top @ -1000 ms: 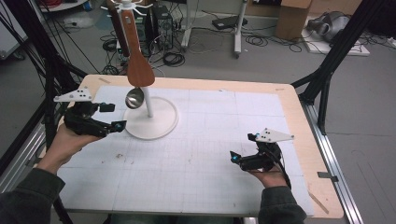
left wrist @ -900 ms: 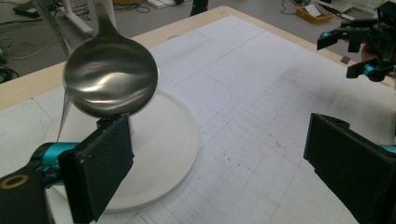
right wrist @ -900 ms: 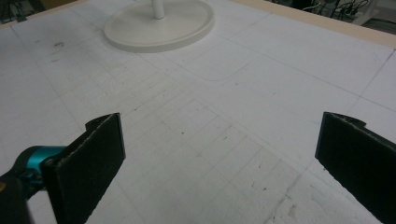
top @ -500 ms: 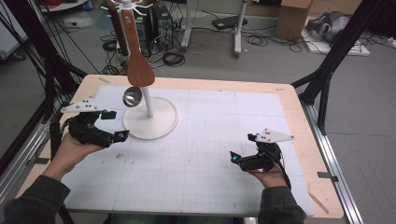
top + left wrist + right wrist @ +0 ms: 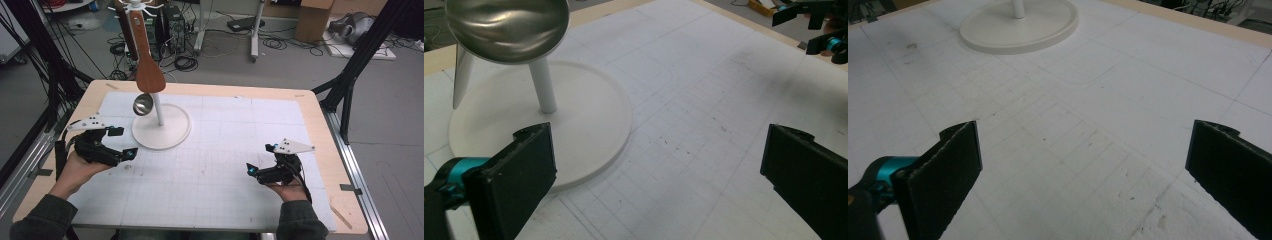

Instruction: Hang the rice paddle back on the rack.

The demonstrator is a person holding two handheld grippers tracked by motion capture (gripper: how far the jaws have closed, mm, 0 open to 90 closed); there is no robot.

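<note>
The table [image 5: 320, 125] carries a white gridded mat [image 5: 225, 165], and at about ten o'clock on it stands a white rack [image 5: 161, 131] with a round base and a thin post. From its top hooks hang a wooden spatula [image 5: 148, 70] and, just below the blade, a steel ladle [image 5: 143, 104] whose bowl swings free of the base. The left gripper [image 5: 120, 142] sits at nine o'clock of the base, just beside its rim; its jaws have just been opening and now stand wide with nothing between them. The right gripper [image 5: 257, 160] rests near five o'clock on the mat, well apart from the rack, jaws also spread wide and empty. The hanging looks done (both utensils hang untouched), so the step in hand is probably drawing the left gripper clear. To do that well, back away low and toward seven o'clock, keeping the jaws clear of the ladle bowl overhead and of the base rim, so neither utensil is set swinging.
</note>
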